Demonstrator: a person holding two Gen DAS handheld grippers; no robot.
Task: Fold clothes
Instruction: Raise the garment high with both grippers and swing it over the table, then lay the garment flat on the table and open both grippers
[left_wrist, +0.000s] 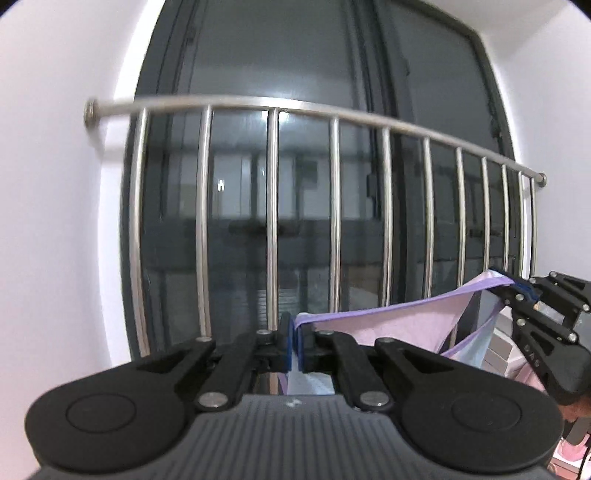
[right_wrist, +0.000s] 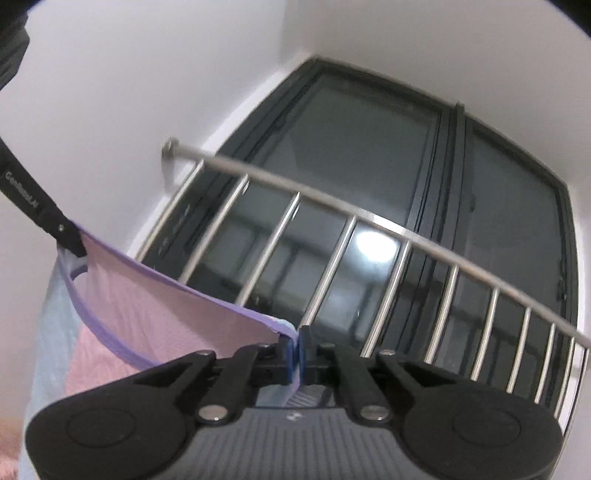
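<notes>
A pink garment (left_wrist: 399, 328) with purple trim and pale blue parts hangs stretched in the air between my two grippers. My left gripper (left_wrist: 295, 341) is shut on one end of its purple edge. My right gripper (right_wrist: 297, 350) is shut on the other end; it also shows in the left wrist view (left_wrist: 517, 291) at the far right. In the right wrist view the garment (right_wrist: 166, 314) sags leftward to the left gripper (right_wrist: 70, 242), whose tip pinches the edge. The lower part of the garment is hidden below both views.
A steel railing (left_wrist: 332, 206) with vertical bars stands in front of a dark glass door (left_wrist: 280, 66), set in white walls (left_wrist: 55, 221). It also shows in the right wrist view (right_wrist: 406, 266). White boxes (left_wrist: 498, 350) sit low on the right.
</notes>
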